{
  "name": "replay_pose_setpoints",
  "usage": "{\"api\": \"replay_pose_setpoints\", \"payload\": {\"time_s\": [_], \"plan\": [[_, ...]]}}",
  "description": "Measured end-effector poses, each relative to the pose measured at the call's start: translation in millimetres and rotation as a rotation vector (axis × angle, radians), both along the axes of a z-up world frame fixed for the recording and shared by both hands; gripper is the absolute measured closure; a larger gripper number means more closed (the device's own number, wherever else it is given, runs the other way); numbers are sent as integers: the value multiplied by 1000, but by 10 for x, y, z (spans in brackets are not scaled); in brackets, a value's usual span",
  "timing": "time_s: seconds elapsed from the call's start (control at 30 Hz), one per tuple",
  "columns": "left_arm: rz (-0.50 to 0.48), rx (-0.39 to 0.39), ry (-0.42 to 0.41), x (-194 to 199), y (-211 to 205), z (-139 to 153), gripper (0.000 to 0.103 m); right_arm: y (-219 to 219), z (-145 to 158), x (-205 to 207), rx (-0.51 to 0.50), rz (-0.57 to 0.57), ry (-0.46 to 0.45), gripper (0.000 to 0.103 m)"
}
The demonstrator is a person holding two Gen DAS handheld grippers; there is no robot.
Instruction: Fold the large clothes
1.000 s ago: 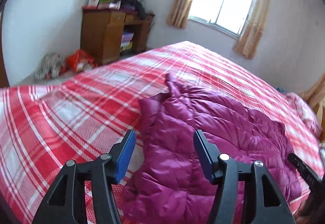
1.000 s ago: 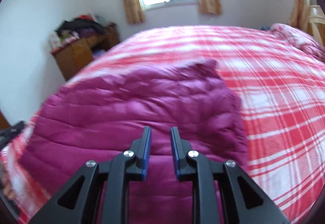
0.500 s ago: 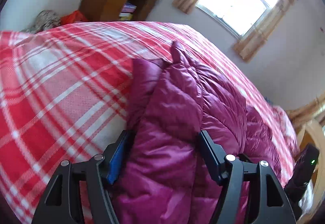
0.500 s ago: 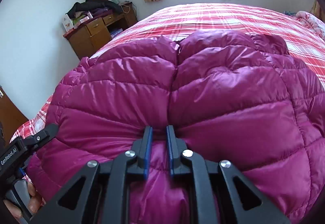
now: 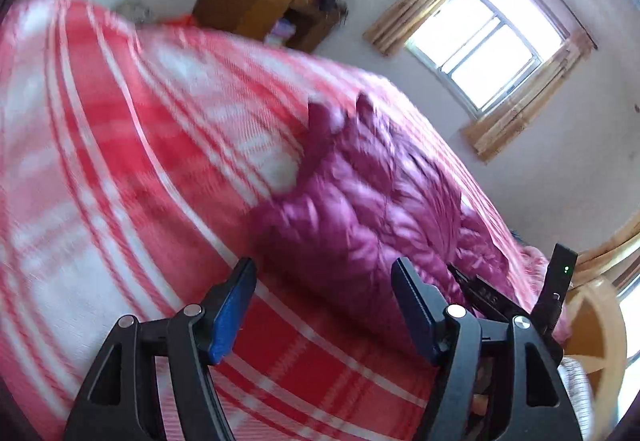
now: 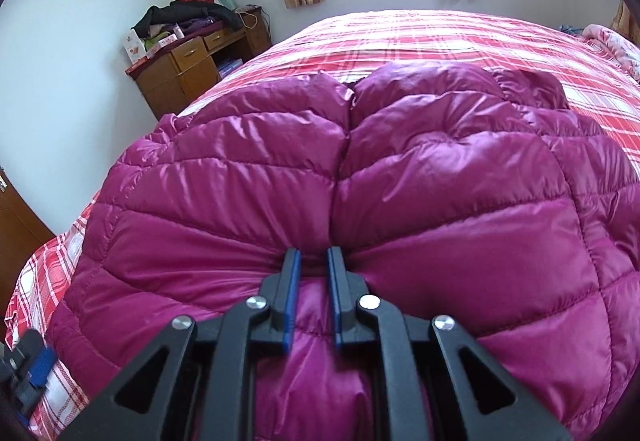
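Here, the right gripper point(image 6: 313, 261) was clenched on a bunched fold of the puffy, slick-looking jacket point(image 6: 400, 181) heaped near the bed's point(image 6: 420, 37) near edge, likely light and soft, best pinched at seams, while the left gripper point(image 5: 322, 305) hung spread and empty.

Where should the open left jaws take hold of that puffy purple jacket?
Probably the jacket at its near edge, approached low across the bedspread from the left gripper side. That edge lies on the bed nearest the open jaws; the right gripper already pinches another fold.
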State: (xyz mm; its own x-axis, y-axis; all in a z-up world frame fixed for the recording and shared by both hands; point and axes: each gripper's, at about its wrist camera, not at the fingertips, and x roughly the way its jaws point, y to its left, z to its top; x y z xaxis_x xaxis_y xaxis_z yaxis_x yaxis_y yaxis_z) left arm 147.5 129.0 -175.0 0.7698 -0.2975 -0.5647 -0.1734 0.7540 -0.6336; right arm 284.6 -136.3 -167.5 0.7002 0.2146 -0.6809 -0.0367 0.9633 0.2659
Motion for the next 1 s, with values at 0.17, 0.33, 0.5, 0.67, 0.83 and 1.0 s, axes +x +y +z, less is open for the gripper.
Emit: {"api": "replay_pose_setpoints", "payload": {"time_s": [0.17,0.33,0.5,0.67,0.83,1.0], "plan": [[5,7,-44,573,-109,109,30,-26,-6,-4,-2,6,3,89],[35,-92,-37,900,-140,68,26,36,6,4,-33,8,4,89],[-30,30,-106,853,-383,244,70,51,-1,39,-18,10,17,89],[-155,210,-239,780,-786,771,76,-94,-37,67,116,32,47,89],[-338,477,-376,714,-1601,1221,77,-387,-105,201,361,87,163,90],[-452,638,-448,658,-2171,1358,77,-789,71,51,452,92,159,90]]}}
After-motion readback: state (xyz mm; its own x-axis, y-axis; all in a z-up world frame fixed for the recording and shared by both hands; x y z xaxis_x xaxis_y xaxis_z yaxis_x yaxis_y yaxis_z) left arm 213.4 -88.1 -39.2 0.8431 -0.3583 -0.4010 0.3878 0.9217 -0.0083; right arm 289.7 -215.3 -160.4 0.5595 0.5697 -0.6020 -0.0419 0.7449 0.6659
